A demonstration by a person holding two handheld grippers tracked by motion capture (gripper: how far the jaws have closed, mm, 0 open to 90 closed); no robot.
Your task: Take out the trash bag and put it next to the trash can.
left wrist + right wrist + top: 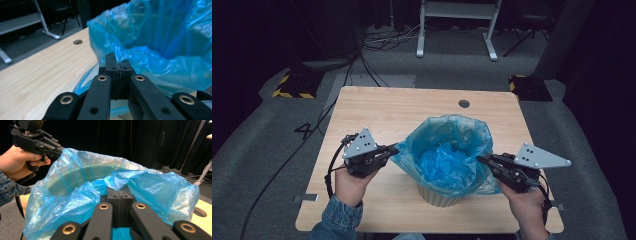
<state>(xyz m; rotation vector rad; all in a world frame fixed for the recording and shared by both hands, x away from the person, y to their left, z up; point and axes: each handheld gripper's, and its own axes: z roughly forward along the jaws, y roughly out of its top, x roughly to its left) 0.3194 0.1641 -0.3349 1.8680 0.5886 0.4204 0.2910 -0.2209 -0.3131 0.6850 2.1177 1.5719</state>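
Bag: the blue plastic bag sits at the centre of the high view, lining a pale bin on the wooden table, with its rim standing up loose above the bin.
Left gripper: your left gripper, left of centre in the high view, has its jaws pressed together on the bag's left edge; in the left gripper view blue film bunches right at the closed tips.
Right gripper: your right gripper, right of centre, pinches the bag's right edge, jaws closed with film folded over them.
Hands: your left hand shows at upper left in the right gripper view.
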